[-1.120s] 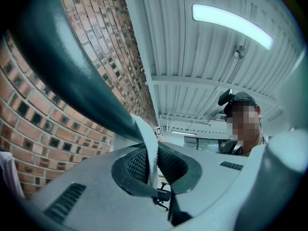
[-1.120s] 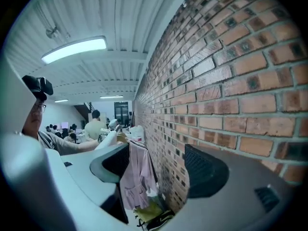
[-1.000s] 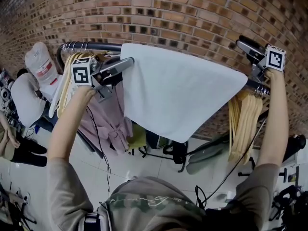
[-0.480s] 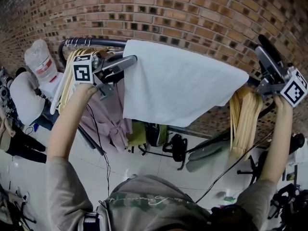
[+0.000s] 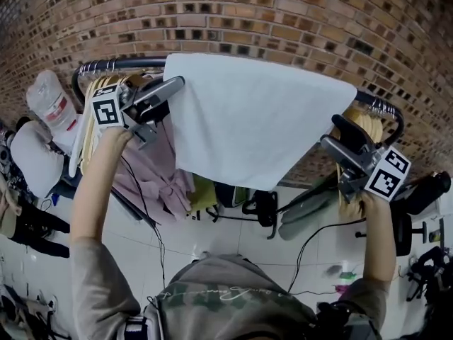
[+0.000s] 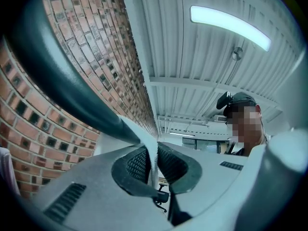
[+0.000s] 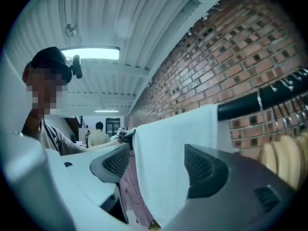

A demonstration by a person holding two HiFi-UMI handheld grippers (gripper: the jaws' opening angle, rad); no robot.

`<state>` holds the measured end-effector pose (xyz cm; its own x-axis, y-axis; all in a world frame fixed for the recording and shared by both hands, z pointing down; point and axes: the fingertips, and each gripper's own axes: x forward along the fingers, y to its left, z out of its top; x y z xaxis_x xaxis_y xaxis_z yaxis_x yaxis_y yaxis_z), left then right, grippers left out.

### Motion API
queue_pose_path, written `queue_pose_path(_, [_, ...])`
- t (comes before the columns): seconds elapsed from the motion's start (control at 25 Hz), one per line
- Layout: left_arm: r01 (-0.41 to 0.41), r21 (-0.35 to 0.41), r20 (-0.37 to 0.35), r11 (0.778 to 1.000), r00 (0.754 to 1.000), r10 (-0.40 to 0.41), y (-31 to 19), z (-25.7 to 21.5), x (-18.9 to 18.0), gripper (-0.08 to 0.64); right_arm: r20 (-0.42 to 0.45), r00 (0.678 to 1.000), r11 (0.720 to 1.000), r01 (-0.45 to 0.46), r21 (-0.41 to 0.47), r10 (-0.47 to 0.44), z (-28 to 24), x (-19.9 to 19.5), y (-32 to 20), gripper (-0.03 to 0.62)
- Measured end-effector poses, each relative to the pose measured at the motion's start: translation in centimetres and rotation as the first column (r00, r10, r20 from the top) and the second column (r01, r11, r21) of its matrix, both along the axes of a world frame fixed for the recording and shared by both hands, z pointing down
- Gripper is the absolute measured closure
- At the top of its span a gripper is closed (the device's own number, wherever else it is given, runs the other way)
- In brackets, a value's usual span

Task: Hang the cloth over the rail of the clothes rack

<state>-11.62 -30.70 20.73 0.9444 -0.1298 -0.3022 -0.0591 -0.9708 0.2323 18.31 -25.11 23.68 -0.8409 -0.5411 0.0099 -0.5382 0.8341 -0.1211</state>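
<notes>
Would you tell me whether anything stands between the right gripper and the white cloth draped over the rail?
Nothing visible does. The right gripper, jaws apart, faces the cloth's hanging edge directly; the wooden hangers hang on the rail behind it. The left gripper grips the cloth's other end.

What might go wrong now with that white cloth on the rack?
The left tool is clamped on the cloth at the rail; pulling away before opening would likely drag the cloth off. The cloth hangs lopsided, its bottom edge slanting, so it may slip once released. The open right tool sits near its right corner and might snag it.
</notes>
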Motion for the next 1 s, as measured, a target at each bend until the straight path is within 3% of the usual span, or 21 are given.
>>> queue_pose_path(0.2, [-0.011, 0.002, -0.014, 1.0, 1.0, 0.011, 0.0, 0.0, 0.0, 0.54, -0.001, 0.992, 0.992, -0.126, 0.003, 0.126, 1.5, 3.5, -1.7, 0.229])
queue_pose_path(0.4, [-0.002, -0.012, -0.031, 1.0, 1.0, 0.002, -0.5, 1.0, -0.4, 0.54, -0.024, 0.986, 0.986, -0.164, -0.024, 0.163, 3.0, 4.8, -4.0, 0.229])
queue_pose_path(0.72, [-0.003, -0.024, -0.028, 1.0, 1.0, 0.002, -0.5, 1.5, -0.2, 0.54, 0.012, 0.998, 0.998, -0.069, -0.014, 0.069, 3.4, 4.0, -6.0, 0.23])
queue_pose_path(0.76, [0.001, -0.026, -0.022, 1.0, 1.0, -0.001, -0.4, 1.5, -0.2, 0.54, 0.006, 0.998, 0.998, -0.056, -0.005, 0.056, 3.6, 3.8, -5.9, 0.253])
queue_pose_path(0.8, [0.004, -0.026, -0.016, 1.0, 1.0, -0.005, -0.3, 1.5, -0.2, 0.54, 0.003, 0.999, 0.999, -0.044, 0.003, 0.044, 3.8, 3.7, -5.8, 0.32])
queue_pose_path(1.0, [0.019, -0.018, 0.005, 1.0, 1.0, -0.019, -0.3, 1.4, -0.1, 0.54, 0.018, 1.0, 1.0, -0.004, 0.003, 0.003, 3.9, 3.5, -5.7, 0.337])
